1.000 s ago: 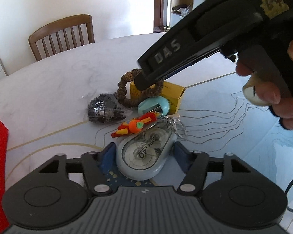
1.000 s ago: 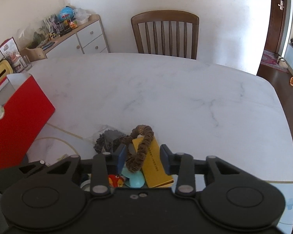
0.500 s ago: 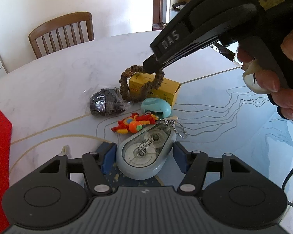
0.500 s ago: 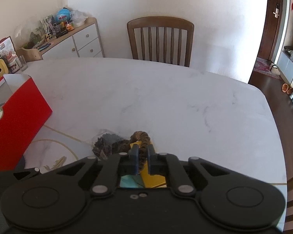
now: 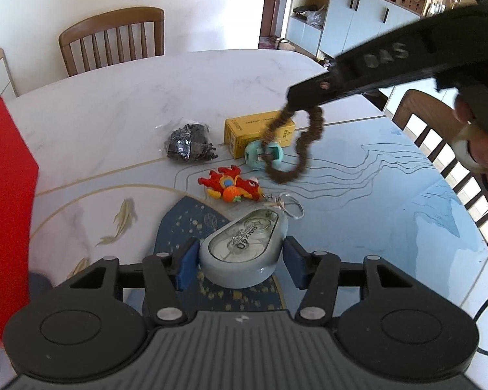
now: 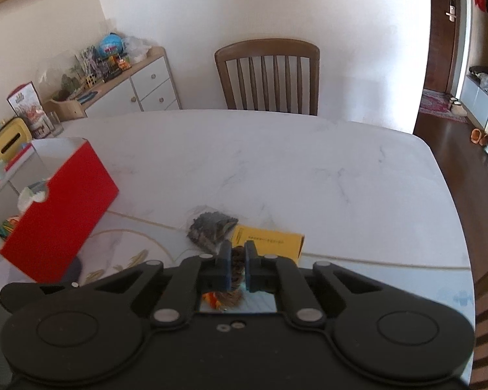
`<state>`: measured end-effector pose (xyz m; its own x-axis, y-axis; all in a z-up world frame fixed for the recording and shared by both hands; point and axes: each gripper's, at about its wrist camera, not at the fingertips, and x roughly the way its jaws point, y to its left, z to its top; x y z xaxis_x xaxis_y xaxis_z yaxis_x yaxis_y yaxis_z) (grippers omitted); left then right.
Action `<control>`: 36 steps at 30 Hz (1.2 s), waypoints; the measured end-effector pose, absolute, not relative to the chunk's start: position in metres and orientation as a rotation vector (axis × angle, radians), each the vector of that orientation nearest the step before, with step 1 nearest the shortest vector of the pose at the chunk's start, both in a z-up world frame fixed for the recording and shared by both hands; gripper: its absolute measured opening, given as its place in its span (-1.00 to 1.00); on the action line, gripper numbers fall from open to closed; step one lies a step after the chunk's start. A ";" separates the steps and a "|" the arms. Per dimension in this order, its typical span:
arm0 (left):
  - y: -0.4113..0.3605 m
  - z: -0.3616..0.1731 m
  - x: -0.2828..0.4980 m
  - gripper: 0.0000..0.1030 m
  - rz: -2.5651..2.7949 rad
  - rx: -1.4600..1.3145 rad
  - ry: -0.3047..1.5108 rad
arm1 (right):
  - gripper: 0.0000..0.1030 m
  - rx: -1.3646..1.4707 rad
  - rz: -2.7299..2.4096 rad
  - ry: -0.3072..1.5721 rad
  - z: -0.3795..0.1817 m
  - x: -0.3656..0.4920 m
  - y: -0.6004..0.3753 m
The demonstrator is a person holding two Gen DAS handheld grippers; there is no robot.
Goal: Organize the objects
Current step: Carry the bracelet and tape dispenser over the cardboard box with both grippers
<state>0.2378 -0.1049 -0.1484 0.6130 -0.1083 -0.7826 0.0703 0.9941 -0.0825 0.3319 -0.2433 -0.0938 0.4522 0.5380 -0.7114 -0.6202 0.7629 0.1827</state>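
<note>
- The brown beaded loop (image 5: 294,149) hangs off the table from your right gripper (image 6: 236,261), jaws pinched on its top so it swings free of the yellow box (image 5: 253,131).
- Your left gripper (image 5: 240,261) is closing around the grey tape dispenser (image 5: 244,247); the pads look not quite touching.
- The red bin (image 6: 61,208), left, is probably where both go.

On my white marble worktop (image 5: 120,120), the red open box (image 6: 61,214) sits far left. The yellow carton (image 5: 244,130) lies far, the black-bead bag (image 5: 188,143) left of it, the red plush keychain (image 5: 231,185) nearer, the grey tape dispenser (image 5: 244,250) nearest.
</note>
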 end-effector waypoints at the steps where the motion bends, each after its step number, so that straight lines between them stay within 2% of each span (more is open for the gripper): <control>1: -0.104 -0.147 0.234 0.06 -0.104 -0.049 0.901 | -0.88 -0.102 0.718 0.837 -0.092 0.328 -0.246; 19: -0.062 -0.103 0.171 0.06 -0.092 -0.145 0.806 | -0.88 -0.043 0.710 0.837 -0.068 0.264 -0.255; 36: 0.032 -0.039 0.126 0.06 -0.011 -0.111 0.662 | -0.88 -0.093 0.779 0.721 -0.017 0.222 -0.170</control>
<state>0.1260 0.0319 -0.0394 0.7886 -0.0457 -0.6132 -0.0250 0.9940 -0.1063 0.2221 -0.1699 -0.0173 0.4883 0.6092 -0.6248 -0.6701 0.7204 0.1787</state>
